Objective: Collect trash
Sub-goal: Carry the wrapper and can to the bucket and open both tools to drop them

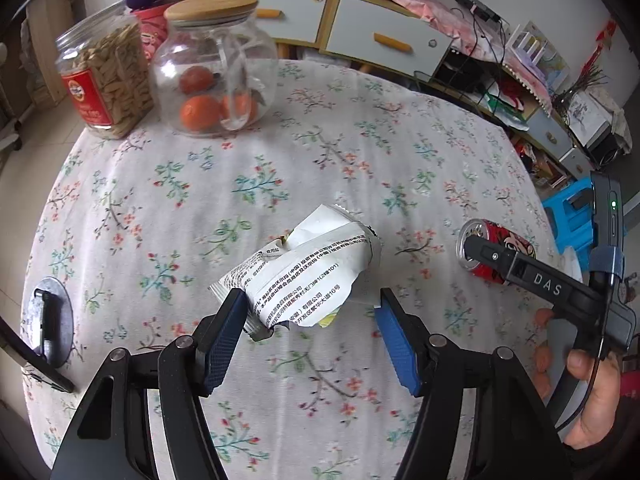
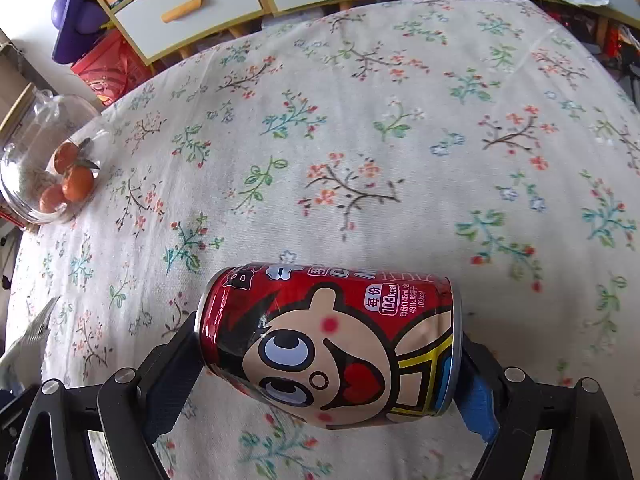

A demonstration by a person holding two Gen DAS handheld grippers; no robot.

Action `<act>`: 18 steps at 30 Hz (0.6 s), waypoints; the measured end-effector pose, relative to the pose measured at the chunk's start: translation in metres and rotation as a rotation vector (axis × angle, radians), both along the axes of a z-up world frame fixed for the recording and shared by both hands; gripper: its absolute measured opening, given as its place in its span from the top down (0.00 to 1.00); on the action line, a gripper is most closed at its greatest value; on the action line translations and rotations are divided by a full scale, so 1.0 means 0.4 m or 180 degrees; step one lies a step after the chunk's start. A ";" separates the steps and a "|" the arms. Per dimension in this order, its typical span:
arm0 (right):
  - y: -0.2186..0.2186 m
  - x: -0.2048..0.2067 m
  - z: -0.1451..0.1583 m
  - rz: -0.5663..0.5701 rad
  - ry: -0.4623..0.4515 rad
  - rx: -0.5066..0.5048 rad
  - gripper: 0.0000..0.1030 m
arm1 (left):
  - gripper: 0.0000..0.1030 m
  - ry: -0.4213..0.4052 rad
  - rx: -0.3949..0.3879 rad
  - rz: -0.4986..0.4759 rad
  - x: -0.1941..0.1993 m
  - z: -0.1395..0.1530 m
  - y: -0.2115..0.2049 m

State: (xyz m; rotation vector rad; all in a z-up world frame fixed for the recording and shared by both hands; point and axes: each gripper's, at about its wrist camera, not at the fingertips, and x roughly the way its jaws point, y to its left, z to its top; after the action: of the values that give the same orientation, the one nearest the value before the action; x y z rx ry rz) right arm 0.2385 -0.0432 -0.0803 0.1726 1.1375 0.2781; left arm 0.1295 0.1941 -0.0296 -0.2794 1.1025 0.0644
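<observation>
A person clears a floral-cloth table (image 1: 320, 152) w/ two hand-held grippers. The left gripper (image 1: 310, 320) holds a crumpled white snack wrapper (image 1: 304, 272): left pad on the wrapper's edge, right pad against its other end, jaws about half apart. The right gripper (image 2: 328, 364) brackets a red cartoon can (image 2: 332, 344) lying on its side, one finger at each end cap; the pads look to touch both ends, but whether they press yet can't be told.

Risks, as judged from here: the can is taken end to end, so smooth rims vs. pads could slip and let it roll across the cloth or off the near edge. Any leftover liquid could spill on the fabric. The wrapper is thin and caught mostly by its edges; it may fold and drop out on lifting. The two grippers work close together and could bump.

Surface: soft, slightly wrinkled cloth that can drag or bunch under a fingertip. At the far side stand a glass jar (image 1: 214, 68) w/ oranges and a wooden lid, and a plastic jar of seeds (image 1: 106, 76). Beyond: drawer cabinets (image 1: 384, 36), cluttered shelves, cables, a blue stool (image 1: 572, 216).
</observation>
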 end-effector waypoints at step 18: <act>-0.418 -0.020 0.063 -0.0619 -0.0020 0.0083 0.12 | 0.34 -0.0140 -0.0116 -0.0551 0.062 0.033 -0.279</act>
State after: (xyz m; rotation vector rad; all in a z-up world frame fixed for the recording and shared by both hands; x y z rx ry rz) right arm 0.2304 -0.2106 -0.0550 0.3031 1.1023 0.1206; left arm 0.1543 0.0824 -0.0166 -0.2160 1.0810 -0.1155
